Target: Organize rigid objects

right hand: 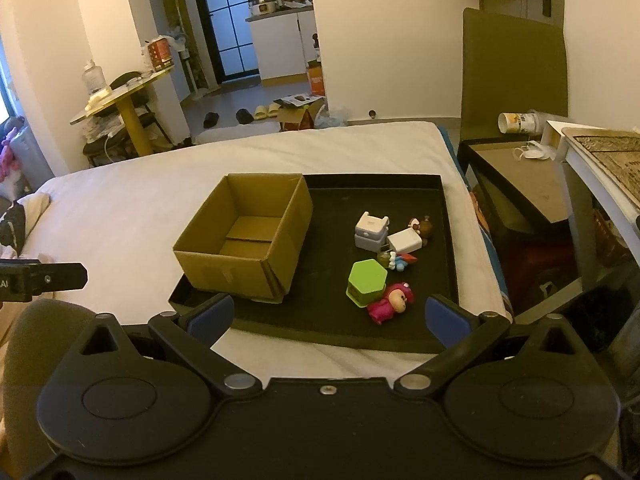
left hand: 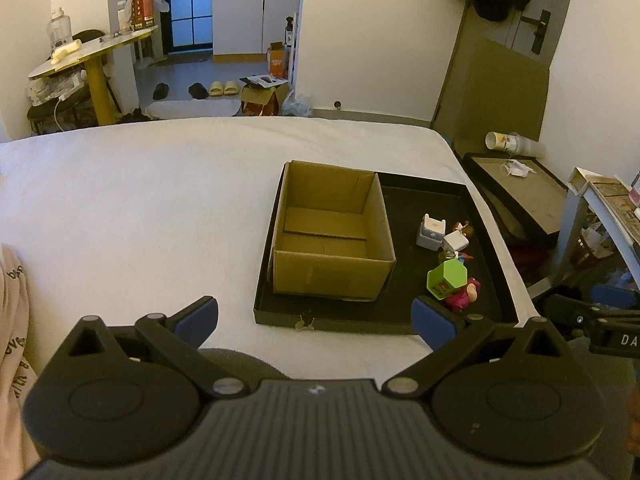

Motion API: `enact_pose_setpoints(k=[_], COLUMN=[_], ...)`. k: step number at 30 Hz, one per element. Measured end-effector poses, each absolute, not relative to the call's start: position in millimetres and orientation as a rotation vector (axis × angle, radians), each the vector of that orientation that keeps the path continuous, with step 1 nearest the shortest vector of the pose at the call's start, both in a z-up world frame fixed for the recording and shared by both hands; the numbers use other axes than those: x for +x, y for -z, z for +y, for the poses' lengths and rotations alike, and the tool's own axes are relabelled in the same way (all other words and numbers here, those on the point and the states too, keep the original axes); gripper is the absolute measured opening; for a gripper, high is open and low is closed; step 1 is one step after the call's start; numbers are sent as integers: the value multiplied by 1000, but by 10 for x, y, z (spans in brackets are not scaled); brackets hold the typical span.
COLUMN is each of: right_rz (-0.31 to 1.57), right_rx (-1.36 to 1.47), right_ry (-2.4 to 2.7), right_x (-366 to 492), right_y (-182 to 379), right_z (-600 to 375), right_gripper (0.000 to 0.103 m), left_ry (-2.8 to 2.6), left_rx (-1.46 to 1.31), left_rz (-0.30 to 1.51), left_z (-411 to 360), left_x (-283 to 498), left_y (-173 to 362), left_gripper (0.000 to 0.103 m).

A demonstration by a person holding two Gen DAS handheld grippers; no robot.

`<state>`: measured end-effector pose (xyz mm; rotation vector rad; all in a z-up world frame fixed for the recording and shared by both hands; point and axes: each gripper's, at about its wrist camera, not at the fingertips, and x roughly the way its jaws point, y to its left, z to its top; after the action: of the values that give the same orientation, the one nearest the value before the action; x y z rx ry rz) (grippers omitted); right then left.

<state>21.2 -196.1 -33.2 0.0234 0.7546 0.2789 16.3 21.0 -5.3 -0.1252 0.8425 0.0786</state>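
We hold both tongs spread wide, empty, short of the black tray's [right hand: 444,216] near edge: left tongs [left hand: 316,322], right tongs [right hand: 330,318]. The tray sits on the bed [left hand: 140,208] near its right edge. The empty cardboard box [right hand: 240,268] fills the tray's left half, against the left rim. The toys cluster right of the box: green hexagon box [right hand: 366,282] touching pink figure [right hand: 390,304], white blocks [right hand: 372,230] behind. Bare tray floor around the cluster; open sheet left of the tray.

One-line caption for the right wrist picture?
Open right gripper faces a black tray holding an empty cardboard box and small toys.
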Motion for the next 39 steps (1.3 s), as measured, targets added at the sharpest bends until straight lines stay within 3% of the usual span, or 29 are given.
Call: enact_pose_setpoints(k=[31, 39], right_rz=[816, 842], right_rx=[101, 135], right_ry=[-208, -193], right_x=[760, 935], right_y=[624, 727], right_z=[-2222, -2299], right_gripper=[103, 94], left_ry=[-116, -122], left_rx=[-144, -161], left_rz=[900, 921], left_z=[243, 264], left_x=[754, 951], left_y=[276, 374], left_gripper=[100, 99])
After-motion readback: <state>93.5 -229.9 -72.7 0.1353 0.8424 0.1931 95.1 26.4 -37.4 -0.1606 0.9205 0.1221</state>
